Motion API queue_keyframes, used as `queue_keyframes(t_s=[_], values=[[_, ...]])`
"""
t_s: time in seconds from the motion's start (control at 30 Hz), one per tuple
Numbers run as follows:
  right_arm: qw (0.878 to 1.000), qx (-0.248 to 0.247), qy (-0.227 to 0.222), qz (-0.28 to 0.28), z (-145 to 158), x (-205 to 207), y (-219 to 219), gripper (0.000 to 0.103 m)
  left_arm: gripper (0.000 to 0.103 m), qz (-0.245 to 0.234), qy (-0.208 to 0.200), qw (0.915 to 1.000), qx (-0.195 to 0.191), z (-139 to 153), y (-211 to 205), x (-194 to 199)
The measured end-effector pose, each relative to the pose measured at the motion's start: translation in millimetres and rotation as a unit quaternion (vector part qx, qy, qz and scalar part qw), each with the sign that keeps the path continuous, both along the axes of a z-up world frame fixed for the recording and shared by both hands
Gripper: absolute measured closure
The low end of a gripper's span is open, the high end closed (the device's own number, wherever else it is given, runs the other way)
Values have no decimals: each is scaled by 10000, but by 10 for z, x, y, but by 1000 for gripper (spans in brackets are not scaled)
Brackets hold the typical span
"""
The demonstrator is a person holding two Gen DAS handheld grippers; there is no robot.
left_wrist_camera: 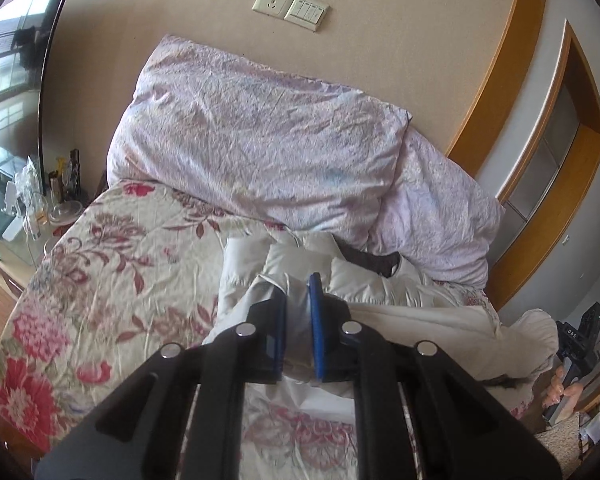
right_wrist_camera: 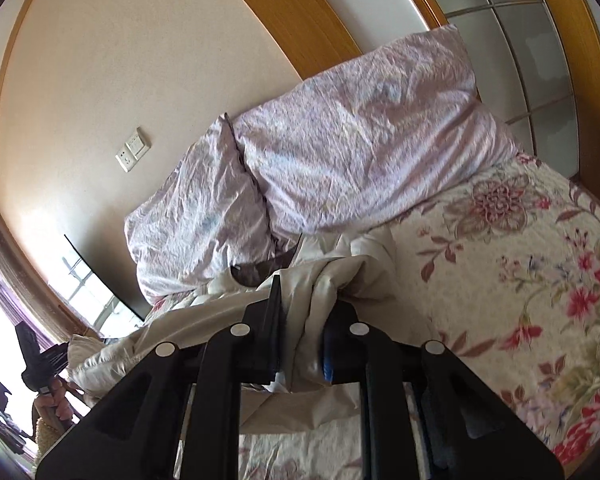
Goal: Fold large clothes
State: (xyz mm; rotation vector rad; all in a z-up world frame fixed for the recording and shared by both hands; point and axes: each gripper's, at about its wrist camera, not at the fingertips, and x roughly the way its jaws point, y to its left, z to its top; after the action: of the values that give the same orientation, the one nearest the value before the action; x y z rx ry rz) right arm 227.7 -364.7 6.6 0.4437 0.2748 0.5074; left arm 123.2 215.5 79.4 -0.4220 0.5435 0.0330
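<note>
So the left gripper (left_wrist_camera: 298, 312) is clamped on a bunch of shiny cream fabric, which is an edge of the puffy jacket (left_wrist_camera: 364, 280). The blue pads are squeezed in on the cloth with just a wad of it between them. Same story on the other side: the right gripper (right_wrist_camera: 300, 320) is pinched down on a thick fold of that jacket (right_wrist_camera: 328, 280), which drapes over and between its fingers. Both seem to be holding the fabric a bit up off the bed, not pressing it flat.

The jacket itself sits on the floral bedspread (left_wrist_camera: 112, 280), up near the two lilac pillows (left_wrist_camera: 252, 136) against the wall. It's pretty rumpled, with a dark lining patch (left_wrist_camera: 374, 260) showing near the collar area and the far end trailing off toward the bed's edge.

Progress-wise I'd say this is early or mid-fold at best. I can't see any neat rectangle, just a lumpy heap with both ends grabbed. My guess is that what's left is bringing the held edges over, laying them down and flattening everything.
</note>
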Motion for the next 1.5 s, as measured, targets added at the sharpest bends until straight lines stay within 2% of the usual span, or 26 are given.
queue_keyframes(t_s=[0.2,0.37,0.57,0.73,0.9,0.93,1.0,1.03,1.07,1.1,1.17,1.23,1.4,1.5], values=[[9995,-5,-103,-284,341,566,243,87,92,251,-5,9996,108,126,135,639],[9986,-28,-53,-526,457,1054,396,87,93,415,75,9990,149,96,226,1184],[9957,26,244,-895,359,1641,513,87,93,586,161,9980,185,-95,288,1771],[9910,-114,575,-1207,195,2045,667,86,93,710,372,9965,239,-399,325,2172],[9828,-57,1133,-1460,37,2293,747,76,90,771,643,9946,270,-735,281,2372],[9824,-63,1129,-1484,40,2284,746,74,85,805,649,9943,260,-768,287,2373],[9832,-89,1021,-1511,82,2224,745,61,72,832,622,9944,205,-777,307,2348],[9837,-116,955,-1521,117,2183,746,55,55,887,591,9941,197,-750,321,2326],[9838,-150,884,-1553,159,2148,744,43,27,1006,534,9931,262,-701,327,2291],[9833,-189,784,-1630,212,2101,742,34,17,1120,432,9921,362,-631,313,2243],[9818,-337,479,-1807,324,1971,755,31,14,1126,290,9915,577,-494,250,2159],[9831,-600,393,-1685,394,1903,829,31,9,1040,419,9907,770,-411,144,2137],[9803,-1404,929,-1030,314,1962,1249,32,9,678,894,9886,1008,-430,-254,2150],[9752,-1832,1005,-725,219,1895,1532,32,9,432,1031,9875,1108,-506,-538,2099]])
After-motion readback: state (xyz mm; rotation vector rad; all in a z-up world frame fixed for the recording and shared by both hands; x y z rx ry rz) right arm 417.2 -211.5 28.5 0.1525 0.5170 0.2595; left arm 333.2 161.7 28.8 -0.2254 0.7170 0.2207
